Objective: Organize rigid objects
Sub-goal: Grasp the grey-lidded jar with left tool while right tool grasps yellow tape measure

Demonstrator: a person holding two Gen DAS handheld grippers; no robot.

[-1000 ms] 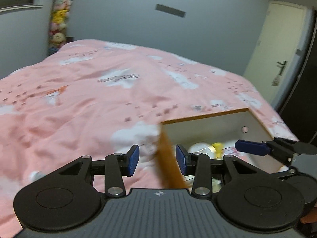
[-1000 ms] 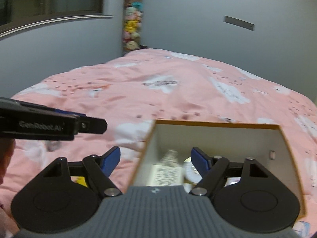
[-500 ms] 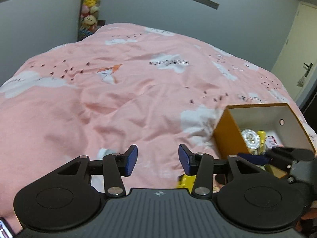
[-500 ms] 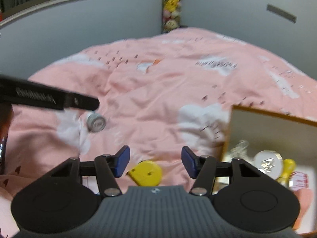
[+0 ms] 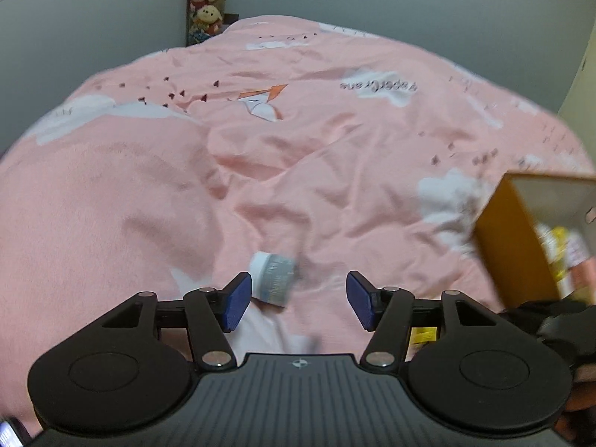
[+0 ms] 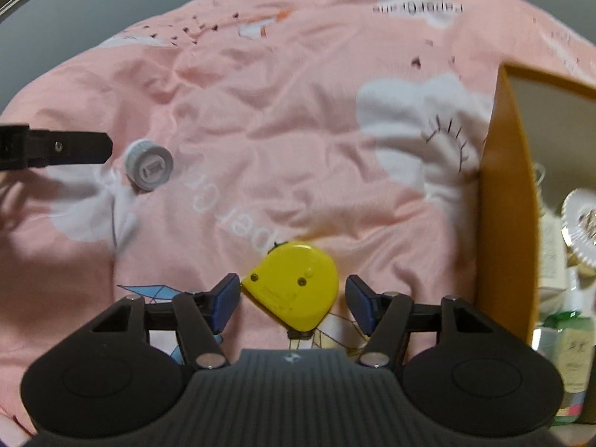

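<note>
A small white-capped jar (image 5: pixel 273 278) lies on its side on the pink bedspread, just ahead of my open left gripper (image 5: pixel 298 303), close to its left finger. It also shows in the right wrist view (image 6: pixel 149 164), at the left. A yellow tape measure (image 6: pixel 294 285) lies flat on the bedspread between the open fingers of my right gripper (image 6: pixel 292 305). The jaws are not touching it. An orange-walled box (image 6: pixel 503 201) stands to the right, with several items inside.
The pink bedspread (image 5: pixel 260 171) is wrinkled and fills both views. The box (image 5: pixel 510 238) is at the right edge of the left wrist view. A column of plush toys (image 5: pixel 205 0) stands by the far grey wall. My left gripper's finger (image 6: pixel 70 147) reaches in beside the jar.
Both grippers swung left away from the box and dropped toward the bedspread. The jar has come between the left fingers. The tape measure has come between the right fingers. Both jaws have opened wider.
</note>
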